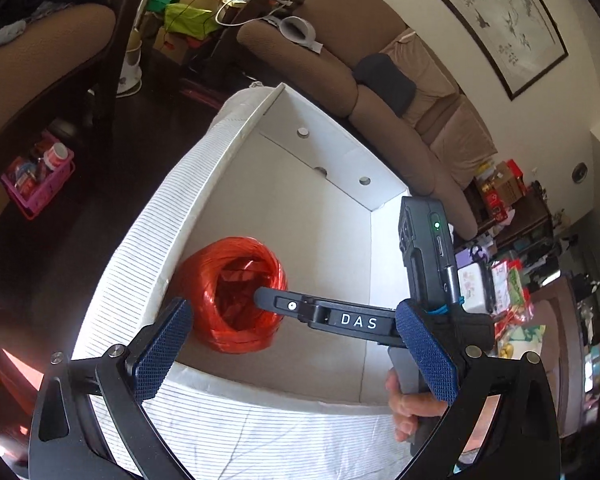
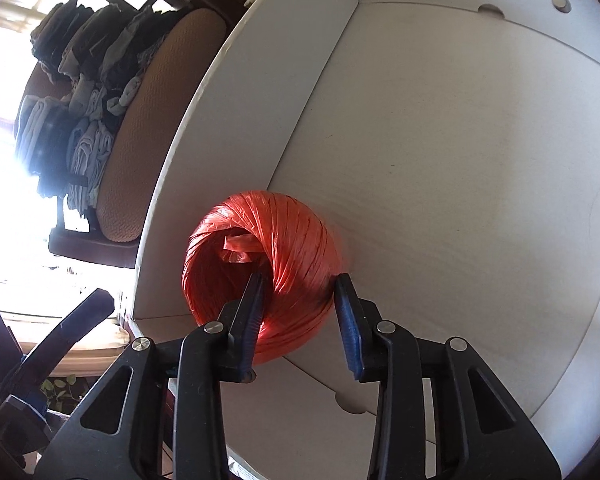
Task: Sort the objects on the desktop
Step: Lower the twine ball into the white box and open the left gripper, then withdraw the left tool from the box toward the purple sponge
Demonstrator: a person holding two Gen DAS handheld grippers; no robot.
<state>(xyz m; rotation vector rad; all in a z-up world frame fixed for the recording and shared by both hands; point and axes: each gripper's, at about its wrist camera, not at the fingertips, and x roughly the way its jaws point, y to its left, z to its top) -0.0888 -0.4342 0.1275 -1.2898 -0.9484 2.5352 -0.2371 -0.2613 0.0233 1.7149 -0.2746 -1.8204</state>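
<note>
Red twine ball (image 2: 260,280) sits inside white box (image 2: 460,160), on box floor in the corner by the left wall and near wall, hollow core facing the R cam.
R claw (image 2: 298,312) clamped on ball wall: one finger (image 2: 248,312) inside the hollow core, other finger (image 2: 350,320) pressed on ball's outer side. Ball touches box floor.
L wrist view: same ball (image 1: 236,294) in box (image 1: 320,208); R claw's finger (image 1: 292,306) enters the core from the right. Hand (image 1: 410,408) grips R handle just outside box near wall.
L claw (image 1: 296,348) wide apart, holds nothing, hovers over box near wall (image 1: 260,384), next to ball but not touching.
Sofa (image 1: 380,112) beyond box far wall; chair w/ folded clothes (image 2: 80,92) beyond box left wall
</note>
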